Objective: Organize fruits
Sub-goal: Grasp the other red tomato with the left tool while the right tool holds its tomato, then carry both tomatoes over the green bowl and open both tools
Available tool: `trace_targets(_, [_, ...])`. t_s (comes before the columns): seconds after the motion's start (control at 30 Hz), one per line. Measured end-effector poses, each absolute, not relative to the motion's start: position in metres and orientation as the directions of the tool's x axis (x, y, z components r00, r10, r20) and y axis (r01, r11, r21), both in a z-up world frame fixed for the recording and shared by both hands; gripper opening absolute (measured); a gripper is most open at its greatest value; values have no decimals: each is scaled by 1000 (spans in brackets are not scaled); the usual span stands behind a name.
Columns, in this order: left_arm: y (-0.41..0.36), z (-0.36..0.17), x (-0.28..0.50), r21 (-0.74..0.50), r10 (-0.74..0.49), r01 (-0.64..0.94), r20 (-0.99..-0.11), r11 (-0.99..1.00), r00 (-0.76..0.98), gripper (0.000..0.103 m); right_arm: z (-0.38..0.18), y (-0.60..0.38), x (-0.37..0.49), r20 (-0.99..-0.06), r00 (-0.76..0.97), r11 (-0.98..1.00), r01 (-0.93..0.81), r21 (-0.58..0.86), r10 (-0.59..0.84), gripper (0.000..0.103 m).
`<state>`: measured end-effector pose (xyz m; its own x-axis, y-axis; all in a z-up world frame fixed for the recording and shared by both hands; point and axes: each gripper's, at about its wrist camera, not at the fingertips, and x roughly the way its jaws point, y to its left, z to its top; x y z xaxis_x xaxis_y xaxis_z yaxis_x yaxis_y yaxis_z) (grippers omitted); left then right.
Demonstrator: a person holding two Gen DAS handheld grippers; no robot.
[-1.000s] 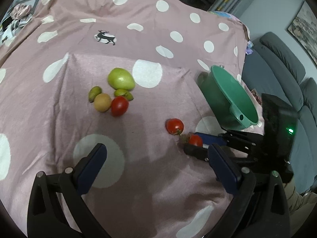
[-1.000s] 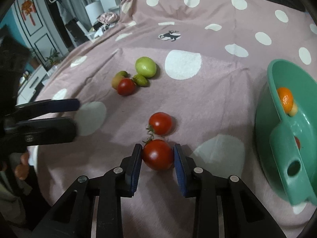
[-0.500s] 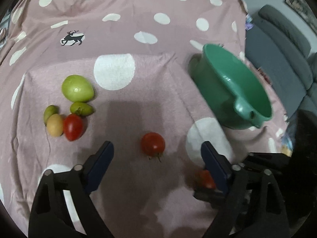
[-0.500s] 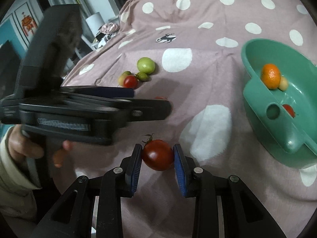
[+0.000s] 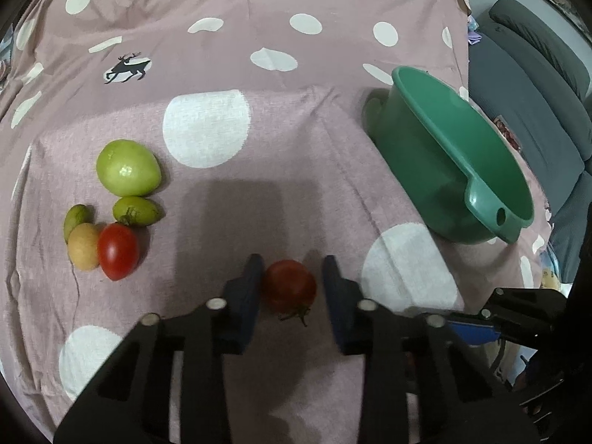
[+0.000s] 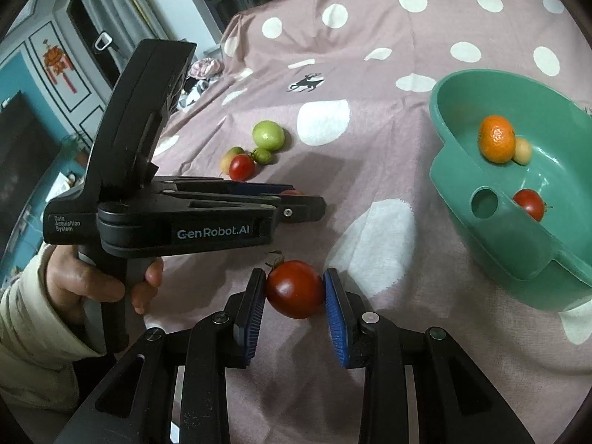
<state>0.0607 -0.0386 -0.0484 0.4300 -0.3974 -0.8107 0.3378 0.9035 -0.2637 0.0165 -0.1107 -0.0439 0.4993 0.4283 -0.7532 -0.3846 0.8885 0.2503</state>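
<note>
A red tomato (image 5: 288,286) lies on the pink dotted cloth (image 5: 259,140) between the blue pads of my left gripper (image 5: 292,261). Its jaws are closing and the pads are against the fruit's sides. My right gripper (image 6: 294,273) is shut on a second red tomato (image 6: 294,288) and holds it just above the cloth. The green basin (image 6: 492,229) stands to the right with a mandarin (image 6: 496,138), a small pale fruit (image 6: 522,151) and a tomato (image 6: 529,203) inside. The left gripper (image 6: 303,199) lies left of my right one, held by a hand (image 6: 85,285).
A cluster lies at the left: a big green fruit (image 5: 127,166), two small green ones (image 5: 136,211), a tan fruit (image 5: 83,246) and a red tomato (image 5: 117,251). A grey sofa (image 5: 536,85) lies beyond the cloth's right edge. My right gripper (image 5: 473,323) pokes in at the lower right.
My left gripper swung right, came down over the loose tomato and closed from wide open to narrow around it. The right gripper kept its tomato and shifted toward the basin.
</note>
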Motion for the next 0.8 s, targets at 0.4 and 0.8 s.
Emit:
trace_targets(0.4, [-29, -31, 44, -314, -452, 349, -770, 883, 451, 27, -37, -117, 12, -728, 529, 890, -374, 262, 437, 34])
trace_targets(0.8, [-43, 14, 40, -330, -511, 408, -700, 851, 499, 27, 1, -141, 5, -640, 650, 911, -338, 237, 408, 34])
